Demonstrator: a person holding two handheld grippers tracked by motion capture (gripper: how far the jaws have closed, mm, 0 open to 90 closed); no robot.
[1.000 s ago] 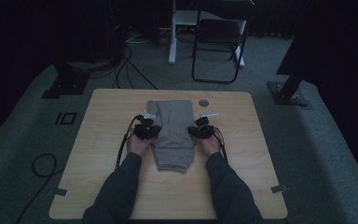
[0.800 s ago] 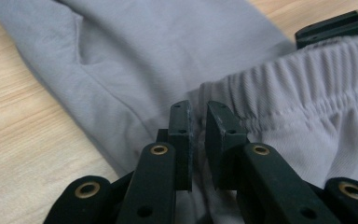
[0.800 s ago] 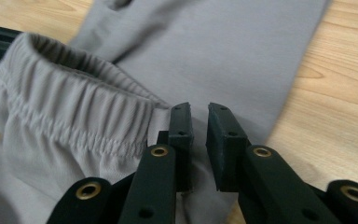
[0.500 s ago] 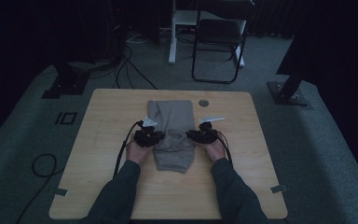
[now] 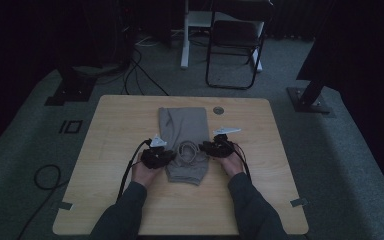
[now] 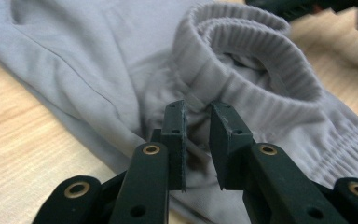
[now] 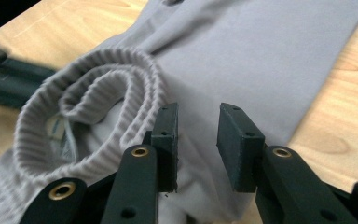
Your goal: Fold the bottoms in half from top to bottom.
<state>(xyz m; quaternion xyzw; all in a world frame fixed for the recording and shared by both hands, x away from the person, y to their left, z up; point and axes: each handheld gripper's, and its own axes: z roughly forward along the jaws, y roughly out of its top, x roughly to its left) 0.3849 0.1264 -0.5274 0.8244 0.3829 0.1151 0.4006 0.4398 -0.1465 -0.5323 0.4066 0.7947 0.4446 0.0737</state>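
Note:
A grey pair of sweatpants [image 5: 184, 125] lies folded in the middle of the wooden table [image 5: 120, 115]. Its ribbed waistband [image 5: 189, 150] is bunched into a ring between my two grippers. My left gripper [image 5: 172, 156] sits at the garment's left edge. Its jaws have just been opening, and in the left gripper view [image 6: 198, 109] they stand slightly apart just short of the waistband [image 6: 261, 56], with no cloth pinched. My right gripper [image 5: 205, 146] is at the right edge. It has also just been opening [image 7: 198, 112], and its pads are clear of the ribbed band [image 7: 88, 88] and the cloth [image 7: 261, 46].
A round grommet [image 5: 218, 110] is set into the table behind the garment. Beyond the far edge stands a dark chair [image 5: 235, 40]. Stand bases [image 5: 70, 92] [image 5: 310, 100] flank the table, and cables [image 5: 45, 175] lie on the floor at the left.
Both hands have come a little nearer the person, the left one also shifting right. The waistband now stands bunched in a ring between them, and both pairs of jaws have parted.

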